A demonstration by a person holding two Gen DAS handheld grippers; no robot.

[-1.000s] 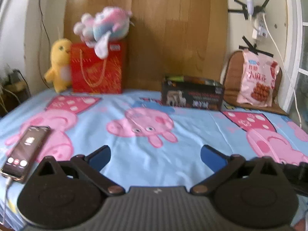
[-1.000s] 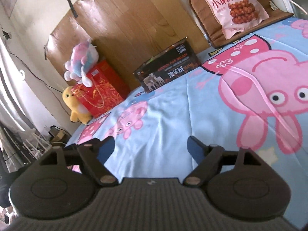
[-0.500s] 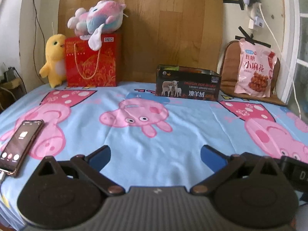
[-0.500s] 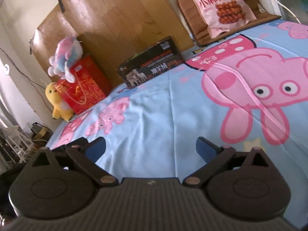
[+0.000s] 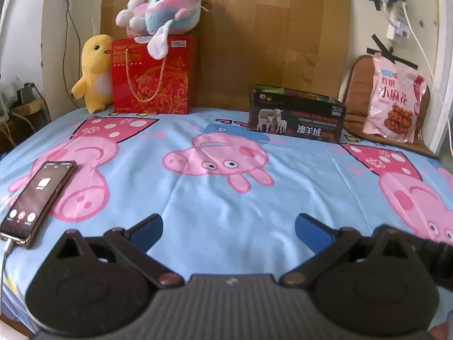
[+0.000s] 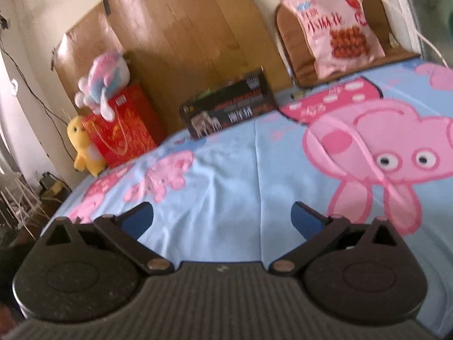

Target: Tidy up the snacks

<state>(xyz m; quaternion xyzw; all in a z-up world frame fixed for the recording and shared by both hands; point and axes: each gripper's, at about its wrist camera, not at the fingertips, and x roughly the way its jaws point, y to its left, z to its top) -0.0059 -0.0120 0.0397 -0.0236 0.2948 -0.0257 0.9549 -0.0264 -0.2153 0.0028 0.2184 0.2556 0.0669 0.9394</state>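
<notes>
A pink snack bag leans upright on a brown cushion at the far right; it also shows in the right wrist view. A dark open box printed with sheep stands at the back of the bed; it also shows in the right wrist view. My left gripper is open and empty, low over the sheet at the near edge. My right gripper is open and empty, also far from the bag and the box.
A phone on a cable lies on the blue pig-print sheet at the near left. A red gift bag with a plush toy on top and a yellow plush duck stand at the back left against a wooden board.
Both grippers have shifted their view slightly; the right one has turned toward the snack bag and its jaws have opened a little wider. Nothing on the bed has moved.
</notes>
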